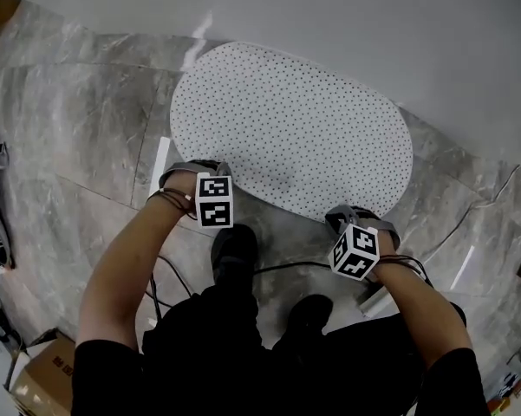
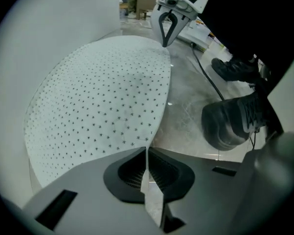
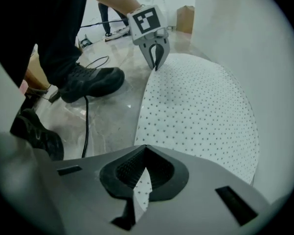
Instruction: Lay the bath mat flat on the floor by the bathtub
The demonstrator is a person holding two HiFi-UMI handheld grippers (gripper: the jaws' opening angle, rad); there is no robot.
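On the marble floor point(image 1: 87, 120) by the bathtub point(image 1: 373, 24), left tongs point(image 2: 147, 150) and right tongs point(image 3: 145, 153) pinched the bath mat point(image 1: 295, 128)'s edge, best lowered evenly, unwrinkled.

Here are 1 bath mat point(image 1: 290, 128), 2 grippers point(image 3: 155, 66) point(image 2: 165, 43), 2 shoes point(image 1: 234, 254) point(image 1: 308, 315) and 2 boxes point(image 1: 39, 375) point(image 3: 186, 12).

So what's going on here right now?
A person holds a gripper in each hand. The left gripper and the right gripper are each shut on the near edge of the white oval dotted bath mat. The mat looks spread flat on the grey marble floor beside the white bathtub wall, with the person's black shoes just behind it.
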